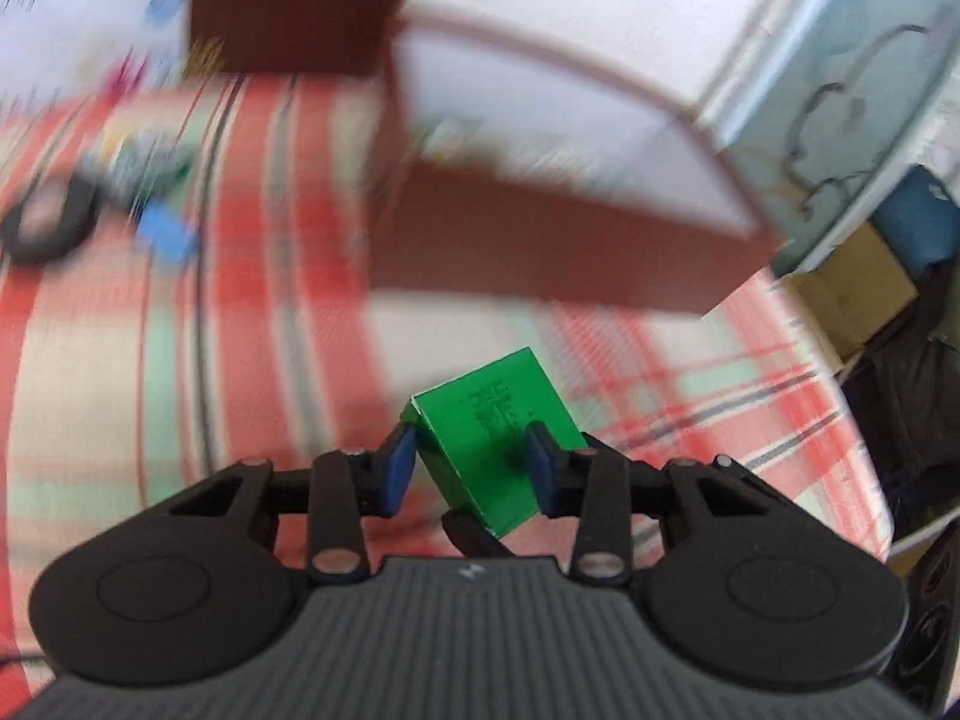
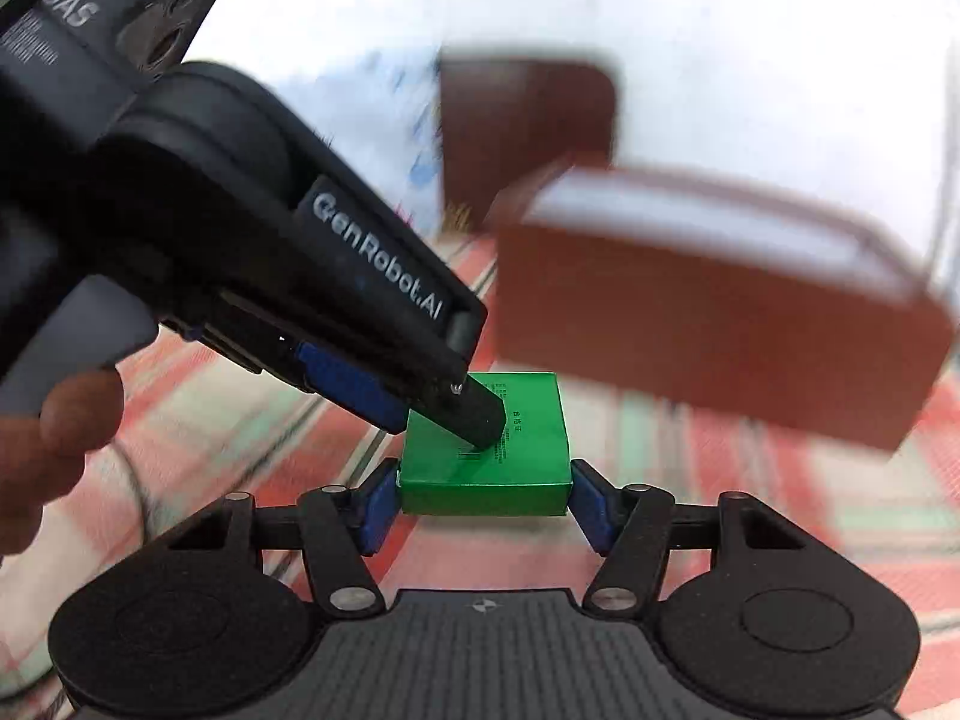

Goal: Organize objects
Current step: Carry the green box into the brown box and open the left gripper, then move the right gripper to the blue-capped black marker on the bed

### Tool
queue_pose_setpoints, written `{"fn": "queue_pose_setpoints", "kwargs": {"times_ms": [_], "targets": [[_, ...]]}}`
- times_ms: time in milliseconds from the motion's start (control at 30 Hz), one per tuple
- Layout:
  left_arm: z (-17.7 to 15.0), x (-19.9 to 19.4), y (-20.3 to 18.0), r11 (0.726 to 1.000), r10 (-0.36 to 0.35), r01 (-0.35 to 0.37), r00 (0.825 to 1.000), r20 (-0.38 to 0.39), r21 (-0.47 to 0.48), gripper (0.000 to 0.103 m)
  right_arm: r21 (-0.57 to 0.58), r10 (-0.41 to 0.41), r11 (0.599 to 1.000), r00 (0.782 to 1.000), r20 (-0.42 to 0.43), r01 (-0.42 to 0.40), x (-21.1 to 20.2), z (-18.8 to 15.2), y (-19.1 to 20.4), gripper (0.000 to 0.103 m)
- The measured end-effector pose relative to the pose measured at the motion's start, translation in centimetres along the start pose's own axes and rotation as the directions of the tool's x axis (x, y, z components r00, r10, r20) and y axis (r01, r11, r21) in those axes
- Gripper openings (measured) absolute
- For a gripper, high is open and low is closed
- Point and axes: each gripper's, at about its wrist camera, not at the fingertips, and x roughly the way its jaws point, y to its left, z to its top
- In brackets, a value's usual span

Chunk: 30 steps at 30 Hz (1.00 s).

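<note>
A small flat green box [image 1: 498, 414] hangs above the plaid cloth, caught between both grippers. In the left wrist view my left gripper [image 1: 468, 450] has its blue pads [image 1: 540, 468] on the box's broad faces, and the box sits tilted in them. In the right wrist view my right gripper [image 2: 483, 504] presses its pads on the two narrow ends of the green box [image 2: 528, 450]. The left gripper [image 2: 438, 426] reaches in from the upper left, one finger over the box and one under it. Behind it stands an open brown box [image 2: 720, 330] with a pale lining.
The brown box [image 1: 540, 240] has its lid [image 1: 288, 0] raised at the back. A black ring [image 1: 42, 222], a blue item [image 1: 162, 234] and blurred small things lie far left on the plaid cloth [image 1: 300, 330]. Cardboard boxes [image 1: 852, 294] sit off the right edge. A hand [image 2: 54, 438] holds the left gripper.
</note>
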Motion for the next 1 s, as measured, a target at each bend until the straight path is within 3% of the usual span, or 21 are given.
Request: {"fn": "queue_pose_setpoints", "kwargs": {"times_ms": [133,267,300,333,367,400,433,467,533,633,700,867,1000], "targets": [[4.8,-0.8,-4.7,0.989,-0.08,0.062,0.988,0.132,0.134,0.042,0.005,-0.149,0.989,0.97,0.19,0.151,-1.4,2.9,-3.1,0.06],[9.6,2.3,-9.6,0.97,-0.129,0.088,0.977,0.172,0.226,0.045,0.056,-0.272,0.962,0.933,0.236,0.266,0.1,6.0,-8.5,0.061],[10.6,3.6,-10.5,0.968,-0.127,0.084,0.976,0.175,0.236,0.052,0.067,-0.291,0.957,0.928,0.235,0.283,1.0,6.6,-9.9,0.063],[11.4,5.1,-11.2,0.968,-0.108,0.065,0.98,0.168,0.244,0.06,0.068,-0.317,0.948,0.923,0.219,0.309,2.3,7.0,-11.1,0.073],[11.8,6.6,-11.8,0.969,-0.061,0.017,0.983,0.17,0.245,0.07,0.061,-0.354,0.935,0.916,0.189,0.349,3.8,7.2,-12.3,0.077],[12.0,7.9,-12.0,0.972,-0.006,-0.037,0.984,0.179,0.234,0.068,0.063,-0.392,0.92,0.907,0.155,0.387,4.9,7.2,-13.2,0.075],[12.1,8.8,-12.1,0.971,0.027,-0.069,0.983,0.183,0.228,0.068,0.078,-0.402,0.916,0.908,0.122,0.395,5.4,6.9,-14.1,0.066],[12.0,9.2,-11.8,0.972,0.031,-0.076,0.98,0.198,0.224,0.068,0.114,-0.385,0.921,0.914,0.124,0.372,4.9,6.4,-14.8,0.063],[11.5,9.4,-11.6,0.97,0.039,-0.101,0.962,0.269,0.22,0.068,0.181,-0.365,0.926,0.909,0.202,0.332,2.7,4.8,-15.2,0.068],[11.4,10.3,-12.1,0.964,0.026,-0.112,0.942,0.333,0.242,0.069,0.237,-0.398,0.908,0.886,0.239,0.344,0.7,2.0,-14.9,0.07],[11.2,11.4,-12.7,0.959,0.015,-0.11,0.94,0.34,0.26,0.069,0.281,-0.409,0.896,0.884,0.227,0.343,0.2,0.7,-14.9,0.07],[10.2,13.5,-13.4,0.951,-0.015,-0.076,0.957,0.29,0.299,0.069,0.312,-0.412,0.884,0.896,0.167,0.348,1.2,0.5,-15.7,0.07],[8.7,11.3,-12.1,0.944,-0.029,-0.082,0.945,0.327,0.321,0.069,0.366,-0.409,0.864,0.906,0.108,0.346,1.7,-0.4,-16.6,0.07]]}}
